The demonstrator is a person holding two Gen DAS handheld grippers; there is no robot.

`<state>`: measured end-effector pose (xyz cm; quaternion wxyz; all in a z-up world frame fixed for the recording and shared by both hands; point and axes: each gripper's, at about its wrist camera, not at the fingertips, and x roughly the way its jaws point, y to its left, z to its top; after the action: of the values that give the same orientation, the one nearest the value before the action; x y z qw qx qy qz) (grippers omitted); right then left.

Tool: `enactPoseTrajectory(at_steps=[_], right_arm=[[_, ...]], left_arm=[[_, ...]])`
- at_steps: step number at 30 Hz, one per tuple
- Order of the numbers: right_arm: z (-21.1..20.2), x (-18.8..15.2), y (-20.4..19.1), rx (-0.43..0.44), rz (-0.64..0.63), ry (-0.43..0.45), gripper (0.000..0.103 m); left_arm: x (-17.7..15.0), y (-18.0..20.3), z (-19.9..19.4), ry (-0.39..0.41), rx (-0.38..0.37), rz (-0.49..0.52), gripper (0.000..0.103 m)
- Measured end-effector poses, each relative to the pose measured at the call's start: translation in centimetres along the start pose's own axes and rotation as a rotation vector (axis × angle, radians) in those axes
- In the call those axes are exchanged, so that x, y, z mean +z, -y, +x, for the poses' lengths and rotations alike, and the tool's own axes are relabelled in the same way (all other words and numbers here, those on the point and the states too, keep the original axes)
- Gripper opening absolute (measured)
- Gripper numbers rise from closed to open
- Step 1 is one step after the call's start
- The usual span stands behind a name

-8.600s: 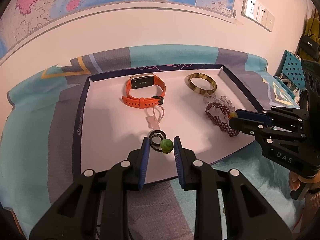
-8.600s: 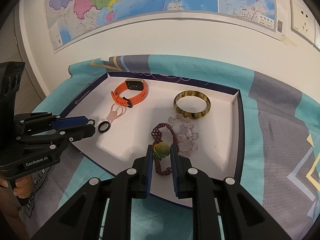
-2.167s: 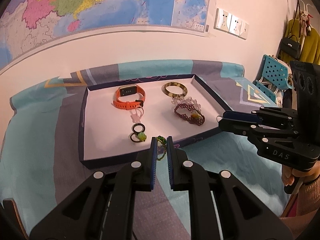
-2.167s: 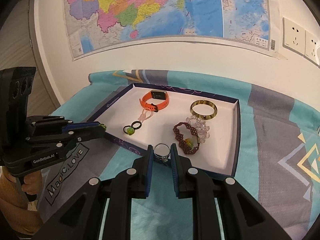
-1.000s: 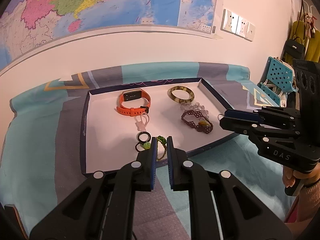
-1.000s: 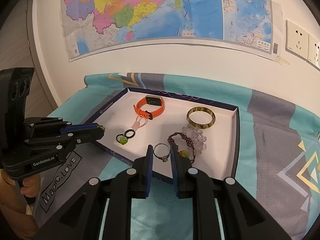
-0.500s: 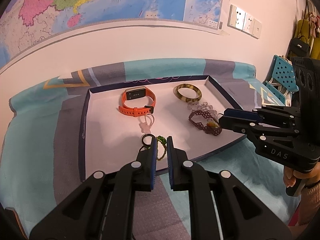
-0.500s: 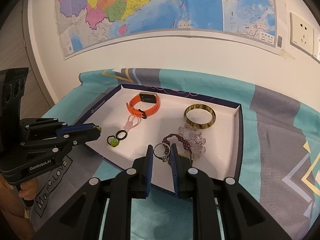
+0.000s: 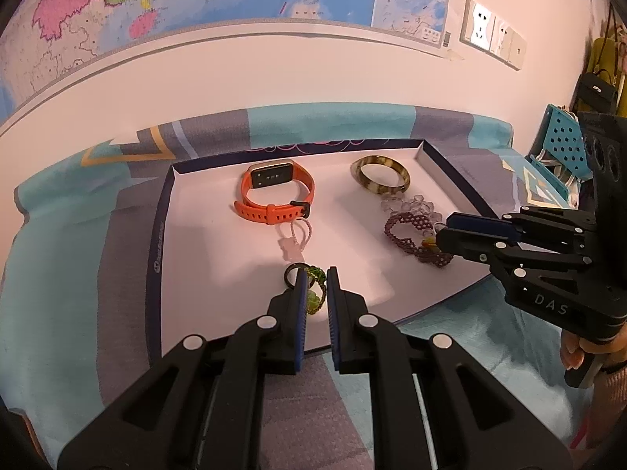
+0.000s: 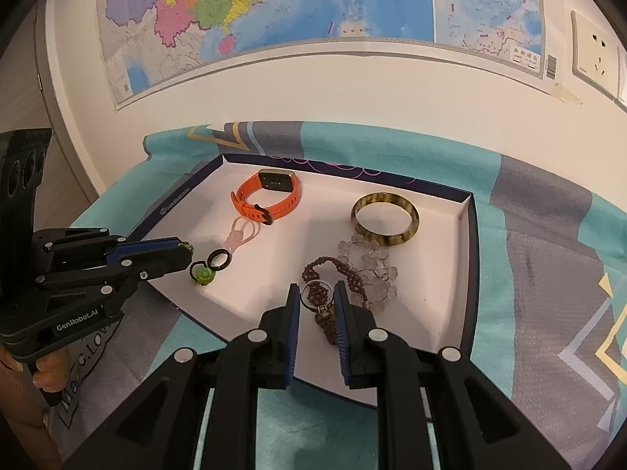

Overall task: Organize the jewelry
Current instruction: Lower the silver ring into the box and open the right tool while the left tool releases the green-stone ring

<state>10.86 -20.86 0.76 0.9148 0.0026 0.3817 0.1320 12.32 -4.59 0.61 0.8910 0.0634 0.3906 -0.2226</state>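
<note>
A white tray (image 9: 219,258) with a dark rim lies on a patterned cloth; it also shows in the right wrist view (image 10: 468,235). My left gripper (image 9: 314,274) is shut on a green beaded ring (image 9: 316,274), held over the tray's front part beside a black ring (image 9: 290,273) and a green bead charm (image 10: 203,275). My right gripper (image 10: 316,293) is shut on a silver ring (image 10: 315,295), just above a maroon beaded bracelet (image 10: 333,268). An orange watch band (image 9: 274,196), a horn-patterned bangle (image 9: 380,174), a clear bead bracelet (image 10: 372,264) and a pink charm loop (image 10: 243,233) lie in the tray.
A wall with a map (image 10: 274,4) and sockets (image 9: 491,37) stands behind the table. A blue perforated chair back (image 9: 560,149) and hanging bags (image 9: 595,86) are at the far right. The cloth (image 10: 548,274) covers the table around the tray.
Both grippers have moved forward over the tray, each still holding its ring. The right gripper now hangs over the maroon bracelet; the left is beside the black ring.
</note>
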Motion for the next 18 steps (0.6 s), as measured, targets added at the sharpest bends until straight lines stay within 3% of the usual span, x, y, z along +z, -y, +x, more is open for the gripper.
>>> enactPoseTrajectory(at_steps=[18], right_arm=[[1.2, 0.2, 0.4, -0.011, 0.006, -0.036, 0.016]], left_arm=[[0.2, -0.4, 1.5, -0.032, 0.013, -0.025, 0.01]])
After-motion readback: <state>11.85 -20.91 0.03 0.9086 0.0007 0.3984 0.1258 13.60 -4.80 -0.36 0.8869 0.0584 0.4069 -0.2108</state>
